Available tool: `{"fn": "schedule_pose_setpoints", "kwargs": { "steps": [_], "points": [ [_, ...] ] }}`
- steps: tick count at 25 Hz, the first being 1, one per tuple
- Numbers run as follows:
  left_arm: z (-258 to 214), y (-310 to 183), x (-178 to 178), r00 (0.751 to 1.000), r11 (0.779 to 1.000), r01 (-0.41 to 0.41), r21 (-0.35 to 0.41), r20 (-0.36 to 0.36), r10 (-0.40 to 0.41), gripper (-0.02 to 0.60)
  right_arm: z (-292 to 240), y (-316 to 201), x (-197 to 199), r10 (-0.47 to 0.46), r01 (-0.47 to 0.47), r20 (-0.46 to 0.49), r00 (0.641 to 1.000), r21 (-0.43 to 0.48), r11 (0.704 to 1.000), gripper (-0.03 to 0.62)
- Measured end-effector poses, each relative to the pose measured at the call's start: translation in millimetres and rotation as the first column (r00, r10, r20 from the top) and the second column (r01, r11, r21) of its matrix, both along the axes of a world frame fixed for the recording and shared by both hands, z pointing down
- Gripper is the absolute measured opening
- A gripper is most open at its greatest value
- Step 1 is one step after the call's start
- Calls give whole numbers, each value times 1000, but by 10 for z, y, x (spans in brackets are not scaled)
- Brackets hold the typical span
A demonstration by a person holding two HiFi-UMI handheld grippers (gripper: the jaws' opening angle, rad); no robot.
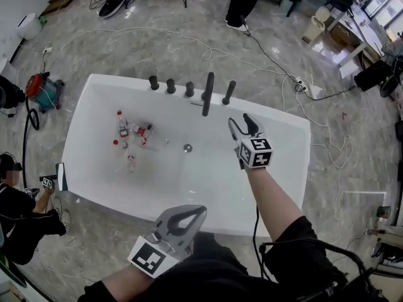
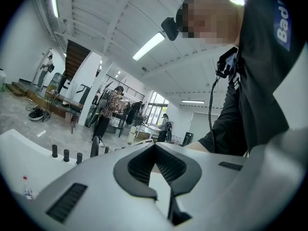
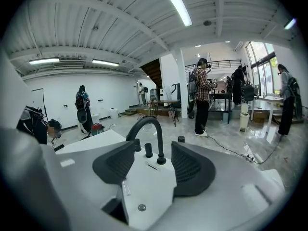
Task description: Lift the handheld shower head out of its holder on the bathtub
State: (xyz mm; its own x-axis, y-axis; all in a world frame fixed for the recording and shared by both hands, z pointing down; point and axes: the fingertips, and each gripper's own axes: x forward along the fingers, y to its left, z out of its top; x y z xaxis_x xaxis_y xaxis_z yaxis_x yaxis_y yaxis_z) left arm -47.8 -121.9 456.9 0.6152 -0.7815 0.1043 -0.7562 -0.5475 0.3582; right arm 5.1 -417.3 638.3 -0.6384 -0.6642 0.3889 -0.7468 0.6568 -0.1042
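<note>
A white rectangular bathtub (image 1: 80,119) is seen from above on a grey marbled floor (image 1: 126,43). Along its far rim three short black cylindrical knobs (image 1: 170,85) are lined up, followed by a tall black curved spout (image 1: 208,94). Just to the right of the spout, the slim black handheld shower head (image 1: 229,92) is seated upright in its holder on the rim.

The right gripper (image 1: 242,123) is held over the tub's interior, near the shower head but apart from it. Its jaws are spread wide, with nothing clamped. In the right gripper view the spout (image 3: 146,124) and two of the knobs (image 3: 148,149) are framed in the gap between the jaws. The top of the shower head (image 3: 181,139) is visible just above the right-hand jaw.

The left gripper (image 1: 198,211) is held low at the near rim, well apart from the fittings. Its jaws are brought together at the tips and nothing is held between them, as the left gripper view (image 2: 155,146) confirms.

Several small clear bottles with red caps (image 1: 131,133) are scattered on the tub floor to the left of a round metal drain (image 1: 187,148). A red canister vacuum (image 1: 41,89) is placed on the floor beyond the tub's left end, and white cables (image 1: 271,65) are trailed across the floor behind the tub.
</note>
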Motion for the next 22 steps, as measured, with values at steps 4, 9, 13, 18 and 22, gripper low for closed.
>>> {"fn": "schedule_pose_setpoints", "kwargs": {
  "steps": [4, 9, 13, 18, 22],
  "points": [
    [126, -49, -51, 1000, 1000, 10, -14, 2, -10, 0, 264, -280, -39, 2, -2, -39, 999, -17, 1000, 219],
    [352, -147, -118, 1000, 999, 19, -36, -2, -19, 0, 550, -731, -73, 36, -39, -70, 997, -29, 999, 222],
    [512, -174, -181, 1000, 998, 26, -56, -5, -26, 0, 691, -1001, -113, 58, -60, -74, 996, -26, 998, 225],
    [621, -219, -293, 999, 997, 51, -62, -15, -52, 0, 960, -1262, -132, 66, -70, -94, 993, -33, 997, 233],
    [762, -247, -399, 997, 994, 76, -80, -15, -77, 0, 1218, -1458, -189, 63, -69, -114, 991, -41, 997, 235]
  ]
}}
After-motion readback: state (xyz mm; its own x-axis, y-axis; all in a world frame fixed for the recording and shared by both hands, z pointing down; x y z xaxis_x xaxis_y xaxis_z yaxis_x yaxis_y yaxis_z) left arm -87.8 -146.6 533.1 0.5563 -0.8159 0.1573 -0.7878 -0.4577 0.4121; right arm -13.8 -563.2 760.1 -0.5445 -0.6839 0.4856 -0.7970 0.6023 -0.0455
